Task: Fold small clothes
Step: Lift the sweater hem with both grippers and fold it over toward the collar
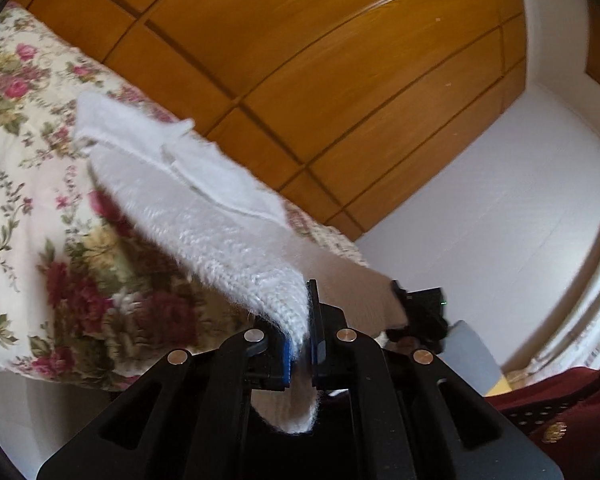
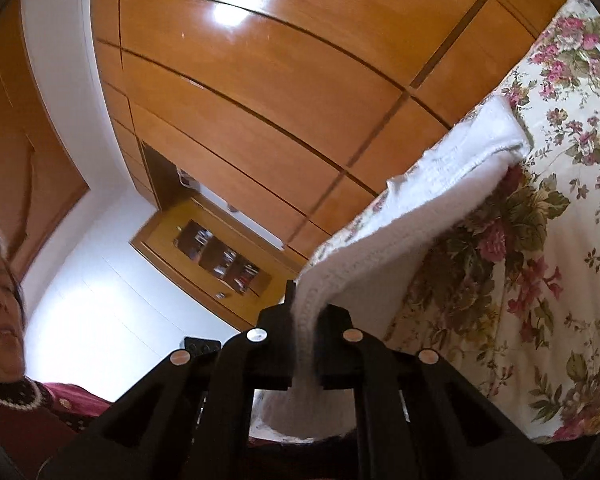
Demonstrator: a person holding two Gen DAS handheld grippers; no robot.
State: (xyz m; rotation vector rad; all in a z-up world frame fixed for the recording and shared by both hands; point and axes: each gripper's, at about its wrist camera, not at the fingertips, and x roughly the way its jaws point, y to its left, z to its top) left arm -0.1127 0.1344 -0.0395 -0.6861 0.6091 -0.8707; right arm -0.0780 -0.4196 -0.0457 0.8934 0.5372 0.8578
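The white knitted garment (image 1: 204, 216) hangs in the air above the bed, pinched at 2 points so that it stretches between them instead of bunching. The left hand-held gripper (image 1: 300, 344) is clamped on one edge of the knit, with a tongue of cloth poking out below its closed jaws toward 6 o'clock. From there the fabric runs up toward 10 o'clock, over the floral bedspread (image 1: 32, 208). In the right wrist view, the right hand-held gripper (image 2: 306, 344) likewise bites an edge of the garment (image 2: 440, 208), which sweeps away toward 2 o'clock, its far hem doubled over. Holding both near edges high lets the far part trail down toward the bedspread (image 2: 540, 280), probably so the cloth can be laid flat or folded over itself in one pass. The wooden wardrobe (image 1: 300, 60) fills the background at 12 o'clock, and the person (image 2: 0, 300) sits at 9 o'clock in the right view.
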